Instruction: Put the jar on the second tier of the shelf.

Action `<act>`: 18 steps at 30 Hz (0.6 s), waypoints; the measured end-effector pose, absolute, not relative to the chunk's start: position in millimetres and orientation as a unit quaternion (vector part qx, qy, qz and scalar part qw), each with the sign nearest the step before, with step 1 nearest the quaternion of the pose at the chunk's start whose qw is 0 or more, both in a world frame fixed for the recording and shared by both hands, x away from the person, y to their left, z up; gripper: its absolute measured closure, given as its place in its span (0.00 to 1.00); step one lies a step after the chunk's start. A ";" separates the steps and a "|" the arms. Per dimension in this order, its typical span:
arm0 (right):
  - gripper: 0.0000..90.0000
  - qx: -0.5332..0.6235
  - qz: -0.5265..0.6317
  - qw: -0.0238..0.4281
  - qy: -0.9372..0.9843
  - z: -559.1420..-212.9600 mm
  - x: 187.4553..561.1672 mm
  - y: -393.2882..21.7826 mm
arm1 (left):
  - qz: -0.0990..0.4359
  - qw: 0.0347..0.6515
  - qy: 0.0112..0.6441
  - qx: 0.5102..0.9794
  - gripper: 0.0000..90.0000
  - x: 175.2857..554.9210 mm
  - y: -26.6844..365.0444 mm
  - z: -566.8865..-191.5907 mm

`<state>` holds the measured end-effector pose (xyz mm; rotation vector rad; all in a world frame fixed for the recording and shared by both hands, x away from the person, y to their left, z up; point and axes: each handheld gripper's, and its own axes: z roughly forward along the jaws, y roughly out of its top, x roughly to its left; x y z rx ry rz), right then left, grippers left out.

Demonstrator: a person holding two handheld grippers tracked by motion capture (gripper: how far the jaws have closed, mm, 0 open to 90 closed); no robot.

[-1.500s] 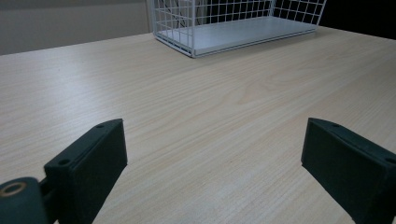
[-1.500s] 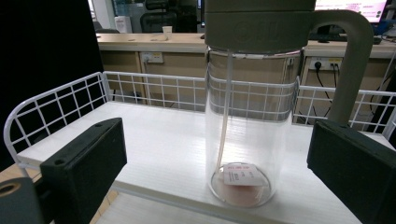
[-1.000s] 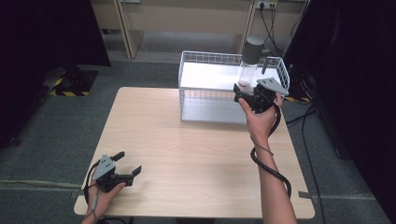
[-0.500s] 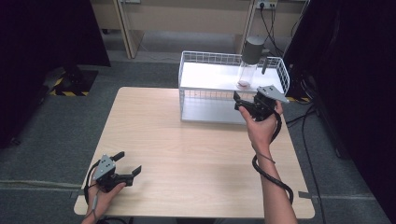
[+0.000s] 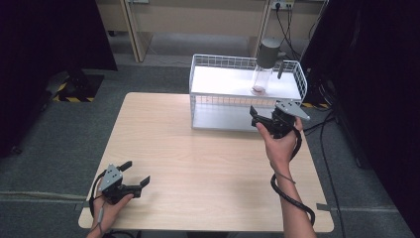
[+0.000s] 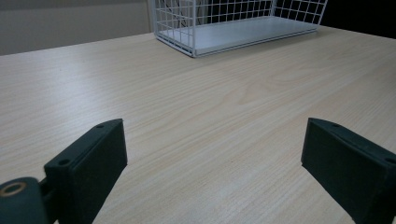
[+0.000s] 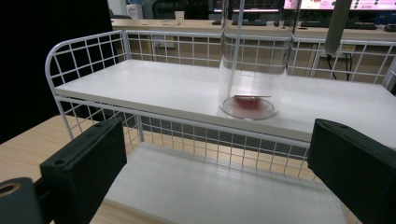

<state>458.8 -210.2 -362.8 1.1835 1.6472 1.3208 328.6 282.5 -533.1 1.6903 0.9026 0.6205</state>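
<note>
Since a second ago your right gripper (image 5: 265, 120) has drawn back from the clear bottle (image 5: 261, 79), which stands upright on the upper shelf of the white wire rack (image 5: 199, 74), grey cap on top and a reddish residue at its base. Your right gripper now hangs in front of the rack, apart from it, jaws spread wide and empty. Your left gripper (image 5: 132, 175) rests at the near left corner of the wooden table (image 5: 198, 163), well apart from the rack, jaws likewise spread with nothing between them.
</note>
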 end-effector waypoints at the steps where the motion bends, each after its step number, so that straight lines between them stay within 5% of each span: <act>1: 0.05 0.458 0.510 0.353 0.637 -363.8 457.6 -211.1 | 0.260 0.534 0.379 0.709 0.07 328.6 282.5 -533.1; 18: 0.05 0.463 0.504 0.351 0.639 -381.0 438.4 -224.1 | 0.261 0.534 0.379 0.710 0.07 328.6 282.6 -533.1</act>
